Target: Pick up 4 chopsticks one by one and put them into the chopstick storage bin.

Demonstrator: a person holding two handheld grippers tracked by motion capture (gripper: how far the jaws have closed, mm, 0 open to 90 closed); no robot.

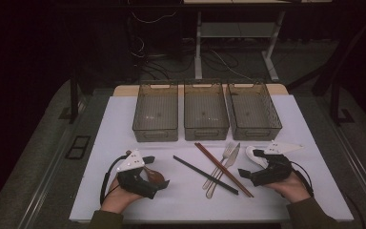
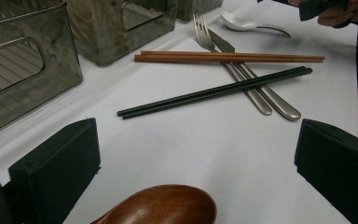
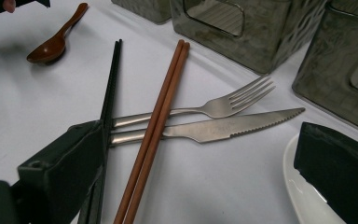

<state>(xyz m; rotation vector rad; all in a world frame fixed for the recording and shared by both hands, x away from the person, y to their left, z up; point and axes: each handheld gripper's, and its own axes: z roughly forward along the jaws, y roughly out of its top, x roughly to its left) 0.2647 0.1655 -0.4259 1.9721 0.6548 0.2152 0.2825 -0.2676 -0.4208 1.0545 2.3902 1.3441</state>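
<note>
High view: the left gripper [image 1: 158,171] sits right over the wooden spoon [image 1: 153,175], jaws spread wide, nothing held. The right gripper [image 1: 249,164] hovers by the white spoon [image 1: 256,154], also gaping and empty. Three mesh bins [image 1: 206,112] line the far side.

Left gripper view: the smooth brown bowl of the wooden spoon [image 2: 168,206] lies between the jaws, just near of them, so the left hand's clearly closest.

Right gripper view: glossy white spoon [image 3: 307,196] under the right jaw; matte black chopsticks [image 3: 108,102] and reddish chopsticks [image 3: 161,112] cross a steel fork [image 3: 205,108] and knife [image 3: 223,128].
</note>
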